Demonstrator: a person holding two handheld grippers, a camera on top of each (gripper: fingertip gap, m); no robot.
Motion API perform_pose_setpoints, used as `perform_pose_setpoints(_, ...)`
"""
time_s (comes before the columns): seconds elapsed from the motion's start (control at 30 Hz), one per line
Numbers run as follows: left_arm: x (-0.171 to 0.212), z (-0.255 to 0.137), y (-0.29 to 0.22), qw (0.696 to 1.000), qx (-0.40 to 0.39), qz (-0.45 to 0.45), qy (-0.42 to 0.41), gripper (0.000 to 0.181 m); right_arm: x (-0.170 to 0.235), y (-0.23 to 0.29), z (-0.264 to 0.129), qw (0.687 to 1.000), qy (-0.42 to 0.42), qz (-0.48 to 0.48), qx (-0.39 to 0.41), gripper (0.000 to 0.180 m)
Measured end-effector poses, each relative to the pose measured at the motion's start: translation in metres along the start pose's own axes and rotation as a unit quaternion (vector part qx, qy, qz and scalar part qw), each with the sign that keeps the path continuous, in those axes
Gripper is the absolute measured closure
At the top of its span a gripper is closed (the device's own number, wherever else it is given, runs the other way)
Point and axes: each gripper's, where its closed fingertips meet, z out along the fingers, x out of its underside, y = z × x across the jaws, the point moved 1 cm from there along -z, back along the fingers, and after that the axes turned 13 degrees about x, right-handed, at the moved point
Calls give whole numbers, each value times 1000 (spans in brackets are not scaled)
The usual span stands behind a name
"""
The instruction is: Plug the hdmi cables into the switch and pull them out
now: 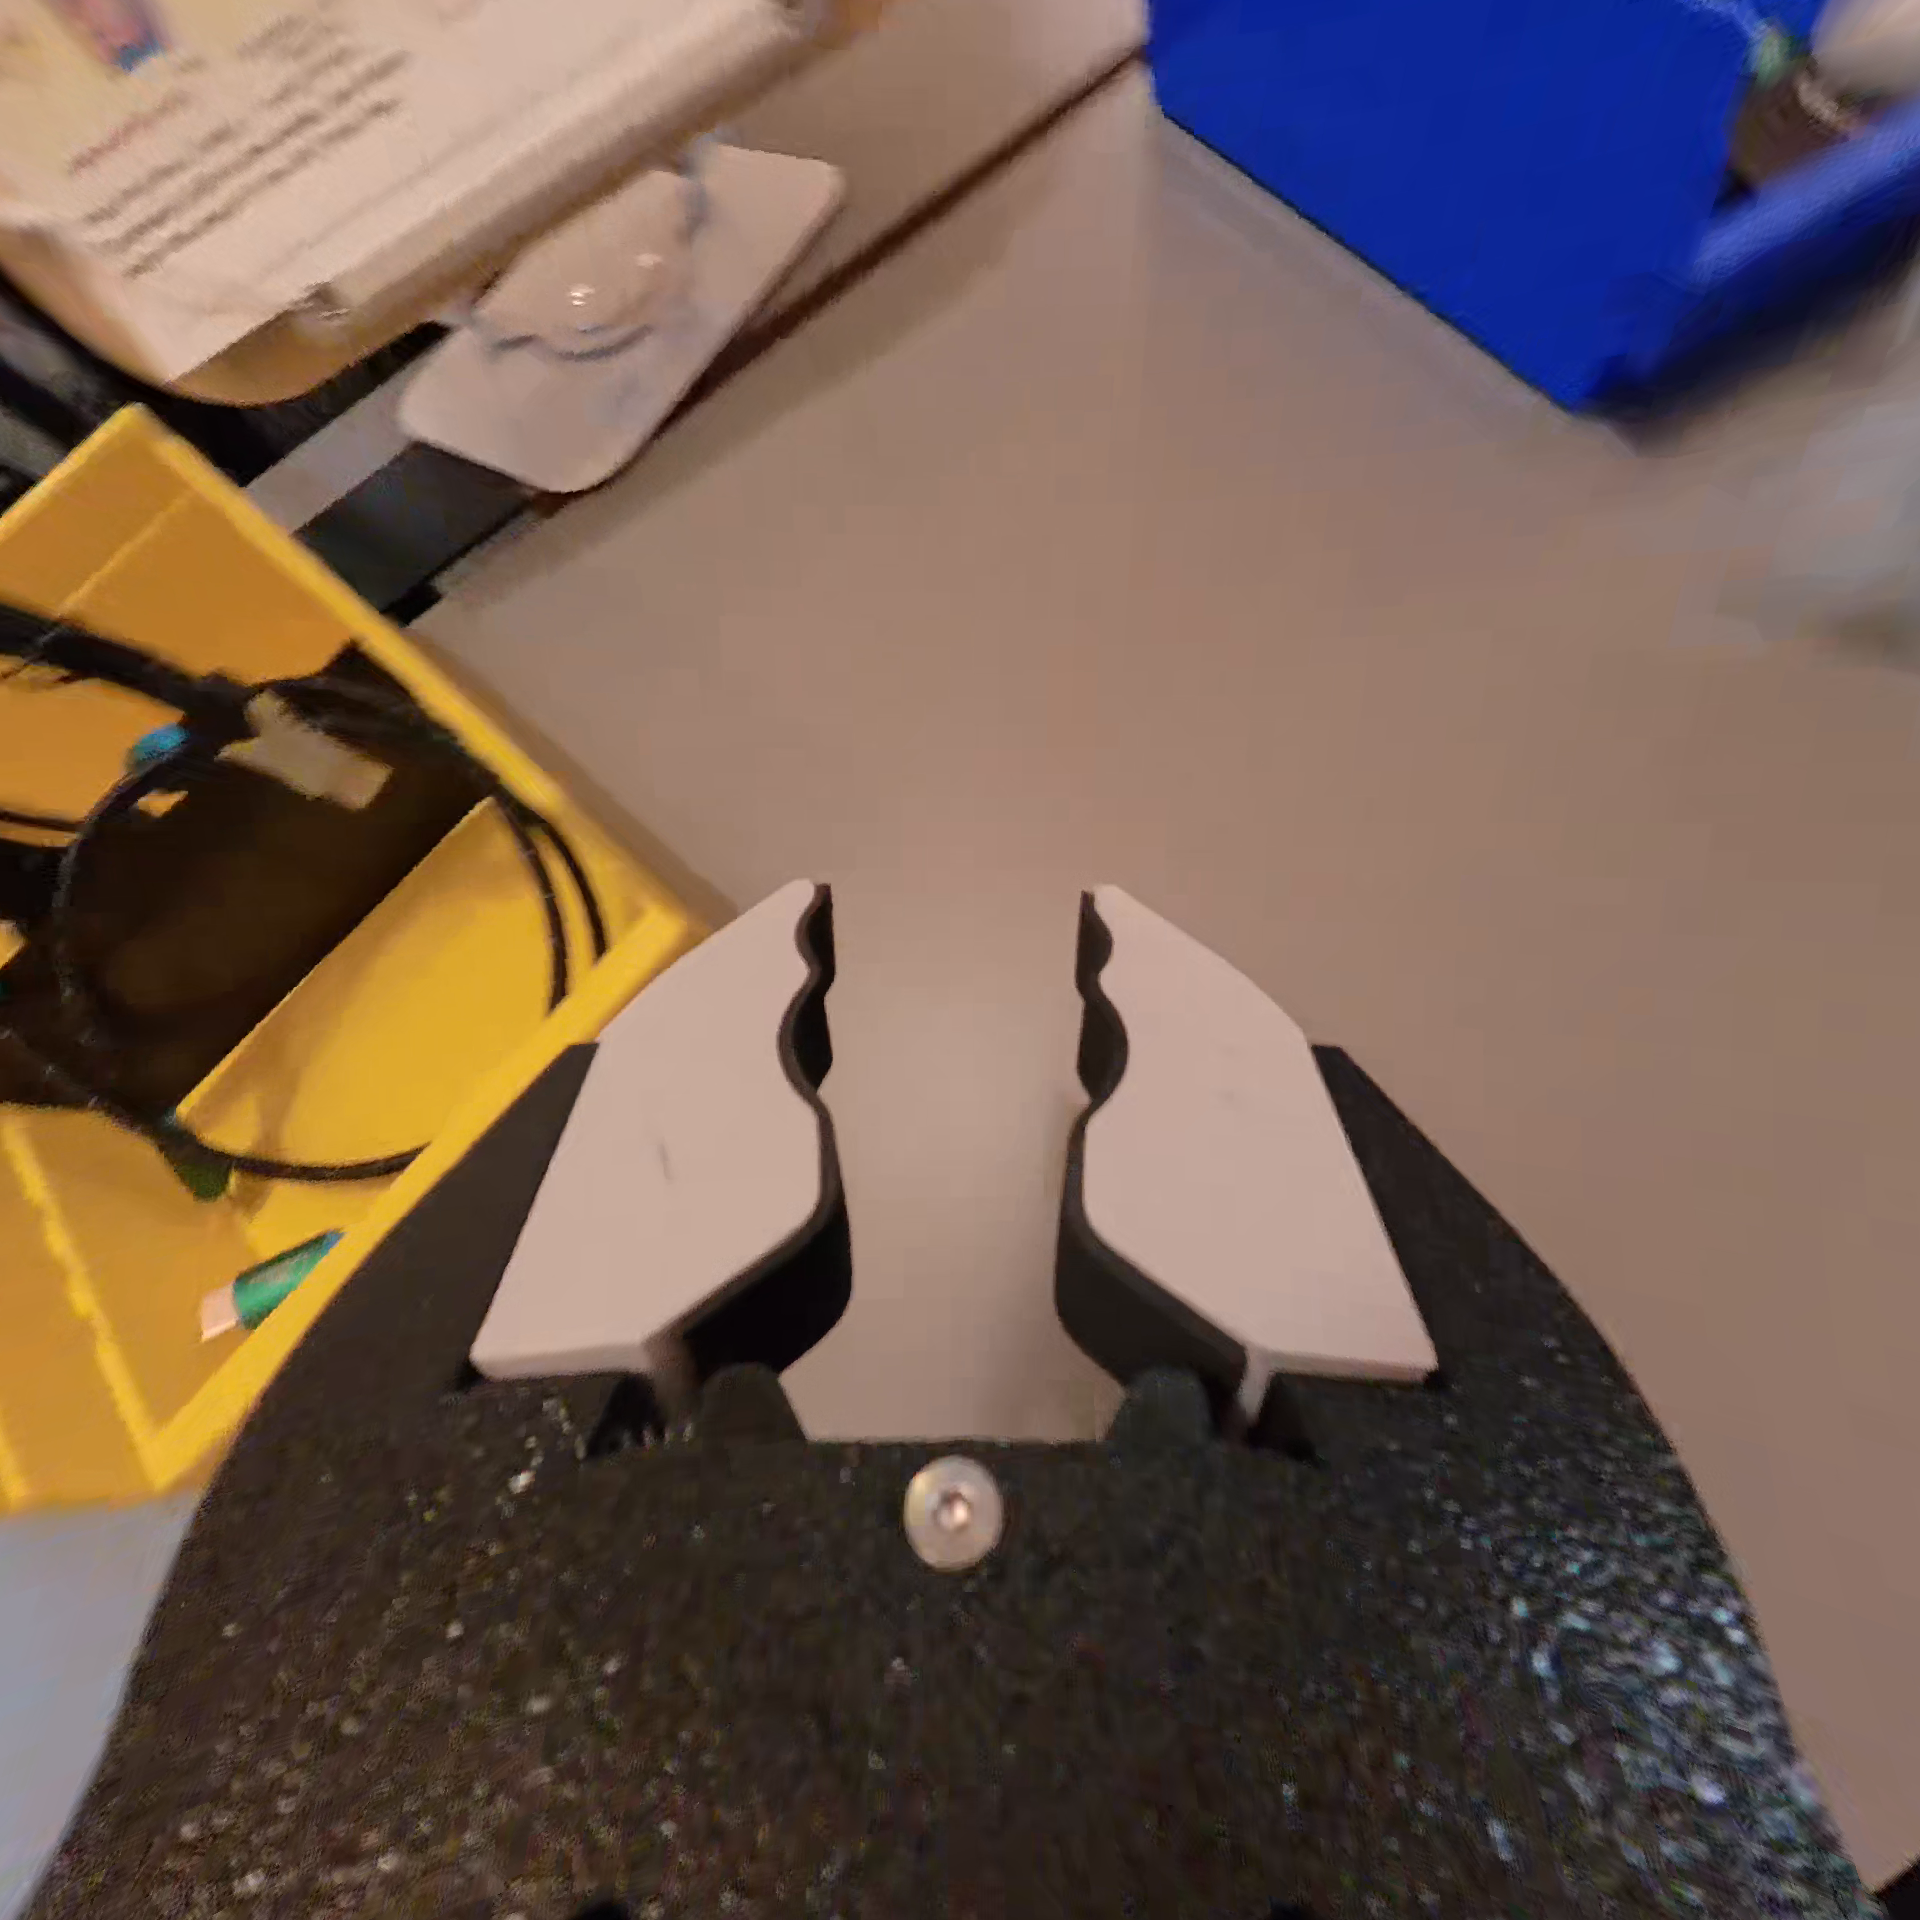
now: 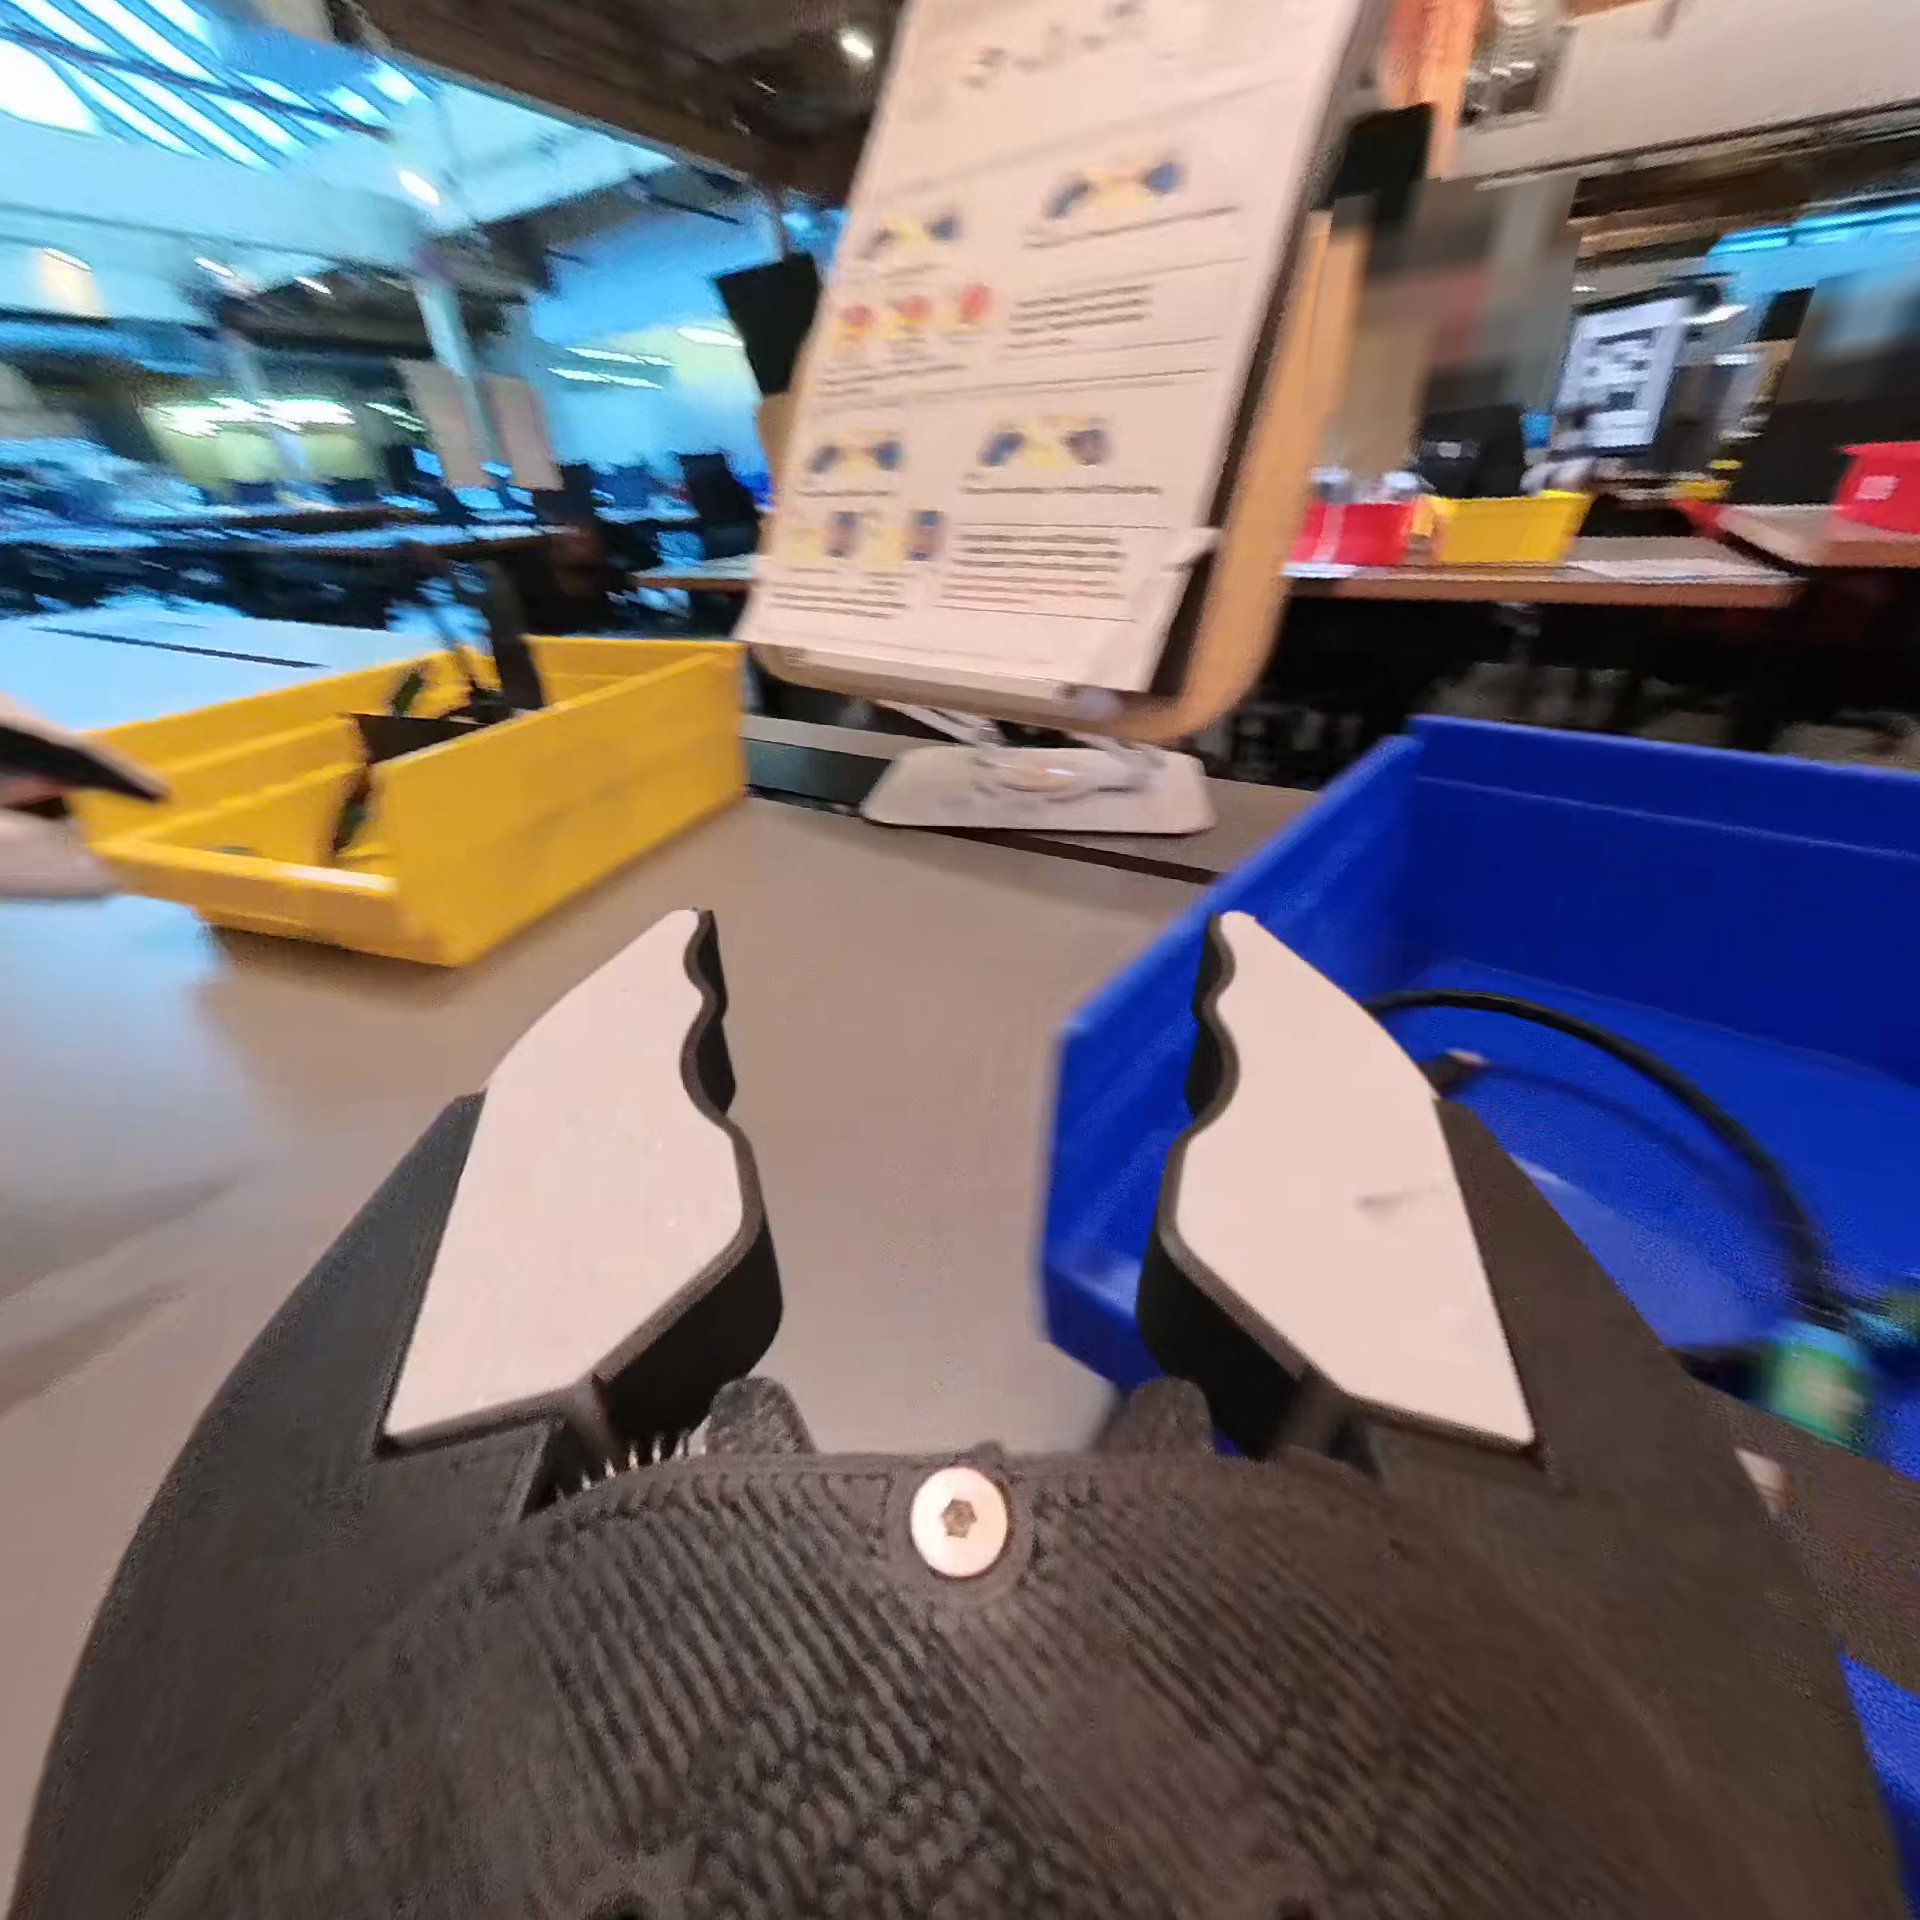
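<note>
While both the left gripper (image 1: 954, 904) and right gripper (image 2: 954, 935) hang wide open and empty, the cables (image 1: 561, 914) lie coiled in the yellow bin (image 1: 416, 997) at the table's (image 1: 1143, 675) left edge; a grab could snag loops.

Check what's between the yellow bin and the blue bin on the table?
Bare table only, between yellow bin and blue bin; right wrist view shows it best.

I am working in a large open workshop hall. Rows of long tables (image 2: 1538, 582) stretch back at twelve o'clock, bearing red and yellow plastic parts bins (image 2: 1512, 525). On my grey table (image 2: 914, 997) a printed instruction sheet on a wooden stand (image 2: 1029, 353) faces me, overhead lights (image 2: 857, 44) above.
</note>
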Motion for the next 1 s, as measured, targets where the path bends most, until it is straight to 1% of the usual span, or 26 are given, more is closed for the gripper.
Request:
perform_pose_setpoints(0.07, -3, -13, 32, 998, -22, -49, -27, 136, 6, 31, 2, 999, -4, 20, -48, 93)
perform_pose_setpoints(0.13, -2, -23, 65, 995, -39, -89, -36, 134, 17, 50, 3, 997, 2, 6, -75, 95)
perform_pose_setpoints(0.23, 0, -31, 111, 986, -51, -150, -41, 127, 21, 59, 2, 996, -9, -33, -78, 100)
perform_pose_setpoints(0.3, -1, -33, 140, 977, -60, -199, -51, 118, 20, 61, 0, 996, -20, -40, -80, 106)
perform_pose_setpoints(0.37, -4, -32, 166, 964, -61, -251, -64, 112, 19, 61, 0, 996, -21, -41, -80, 107)
perform_pose_setpoints(0.5, -18, -18, 203, 931, -27, -353, -89, 108, 16, 58, -3, 996, -34, -26, -83, 112)
perform_pose_setpoints(0.53, -22, -13, 210, 921, -15, -376, -94, 108, 15, 57, -3, 996, -38, -21, -82, 112)
perform_pose_setpoints(0.6, -25, -4, 226, 908, -16, -406, -98, 110, 12, 57, -5, 995, -49, -17, -87, 115)
perform_pose_setpoints(0.77, -22, 22, 259, 890, -49, -444, -92, 115, 11, 61, -6, 993, -61, -29, -94, 120)
perform_pose_setpoints(0.83, -19, 32, 268, 884, -62, -454, -90, 119, 11, 64, -7, 992, -67, -42, -99, 121)
perform_pose_setpoints(0.87, -18, 38, 271, 881, -59, -461, -91, 117, 12, 66, -7, 991, -69, -50, -100, 122)
perform_pose_setpoints(0.93, -22, 49, 273, 869, -39, -480, -114, 122, 14, 72, -7, 989, -69, -69, -107, 122)
perform_pose_setpoints(1.0, -33, 55, 276, 853, -14, -495, -163, 131, 15, 77, -8, 987, -73, -91, -111, 123)
